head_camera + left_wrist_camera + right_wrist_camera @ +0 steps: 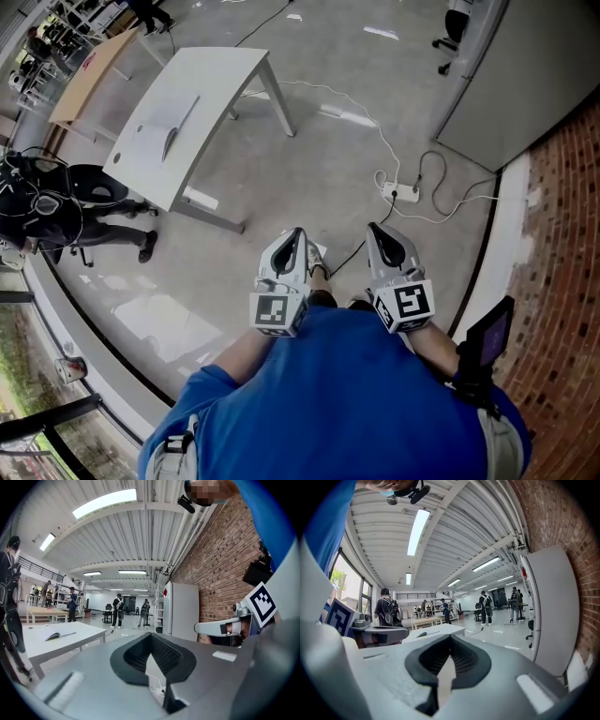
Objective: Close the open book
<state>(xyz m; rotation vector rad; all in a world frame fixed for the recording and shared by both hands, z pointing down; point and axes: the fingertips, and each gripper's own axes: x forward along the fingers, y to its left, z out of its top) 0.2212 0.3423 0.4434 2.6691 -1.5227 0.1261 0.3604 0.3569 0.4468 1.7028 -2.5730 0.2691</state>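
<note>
Book: open book (157,141), lay flat with pages up on the white table (225,80), toward the table's lower-left half in the head view.
Bearing: ahead and to the left of both tools, well apart, with open floor (309,159) between.
Long axis: dark spine line ran roughly along the table's length, slanted upper right to lower left in the head view.
Nearer hand: left hand-held gripper (297,236), judged the closer. Right hand-held gripper (374,230) was near it and a little farther from the book.
Left jaws: together, nothing between them.
Right jaws: together as well, empty.
Pointing: both held near level and side by side, out in front of the blue shirt (356,394).
Stage: judged not begun, with no tool near a page or cover.
Next move, judged: needed a walk-up to the table's near long side, then one half turned over across the spine.
Risk, judged: smooth top, so the book could skid if pushed flat rather than lifted at an edge.
Surface: plain white top on grey legs.
Floor: polished grey concrete, with a power strip (398,192) ahead and to the right.
Room: brick wall (562,234) at right, grey cabinet (525,75) beyond it, wooden table (89,75) farther off, and a person in dark gear (56,211) standing at left.
</note>
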